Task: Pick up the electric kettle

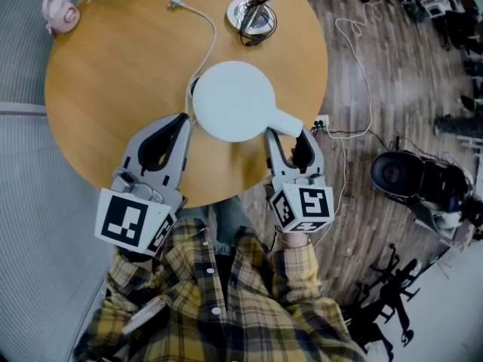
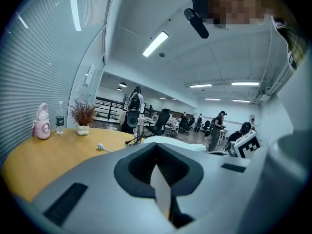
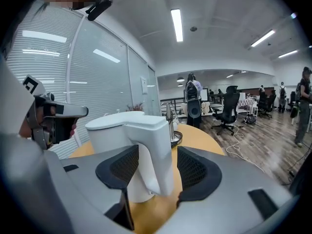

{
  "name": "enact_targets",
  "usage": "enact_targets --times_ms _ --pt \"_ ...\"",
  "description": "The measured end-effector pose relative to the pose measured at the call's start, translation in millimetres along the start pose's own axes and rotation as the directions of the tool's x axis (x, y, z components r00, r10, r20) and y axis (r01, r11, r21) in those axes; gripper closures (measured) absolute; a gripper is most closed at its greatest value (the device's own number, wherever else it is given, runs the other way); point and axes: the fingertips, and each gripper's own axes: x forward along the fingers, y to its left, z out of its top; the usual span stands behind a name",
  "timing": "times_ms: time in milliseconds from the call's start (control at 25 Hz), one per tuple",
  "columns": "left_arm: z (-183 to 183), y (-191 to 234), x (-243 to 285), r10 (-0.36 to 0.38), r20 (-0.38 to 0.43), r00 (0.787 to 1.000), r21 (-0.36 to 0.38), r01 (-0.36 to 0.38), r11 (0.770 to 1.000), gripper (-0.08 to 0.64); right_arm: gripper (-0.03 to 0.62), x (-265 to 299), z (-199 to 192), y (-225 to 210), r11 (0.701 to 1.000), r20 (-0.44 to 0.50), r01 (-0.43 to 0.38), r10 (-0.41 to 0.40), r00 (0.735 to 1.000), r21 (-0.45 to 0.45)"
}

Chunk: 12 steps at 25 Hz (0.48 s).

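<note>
The white electric kettle (image 1: pixel 234 100) stands on the round wooden table (image 1: pixel 106 89), its handle (image 1: pixel 285 121) pointing toward me at the right. My right gripper (image 1: pixel 290 134) is open, with the handle (image 3: pixel 155 150) between its jaws and a gap showing on the right side. In the right gripper view the kettle (image 3: pixel 117 130) fills the middle, just beyond that gripper (image 3: pixel 155 162). My left gripper (image 1: pixel 183 121) is shut on nothing, its tips close to the kettle's left side. In the left gripper view only the kettle's lid (image 2: pixel 180 141) shows over that gripper (image 2: pixel 157 145).
A white cord with a plug (image 1: pixel 198 21) runs from the kettle across the table. A round metal stand (image 1: pixel 251 15) sits at the far edge and a pink bottle (image 1: pixel 59 11) at the far left. A socket strip (image 1: pixel 322 123) and an office chair (image 1: pixel 400 173) are on the floor to the right.
</note>
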Motion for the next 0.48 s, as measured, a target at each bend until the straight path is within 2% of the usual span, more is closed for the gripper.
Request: enact_targets --times_ms 480 --pt "-38 30 14 0.022 -0.066 0.998 -0.007 -0.023 1.0 0.557 0.347 27 -17 -12 0.999 0.003 0.044 -0.044 0.999 0.01"
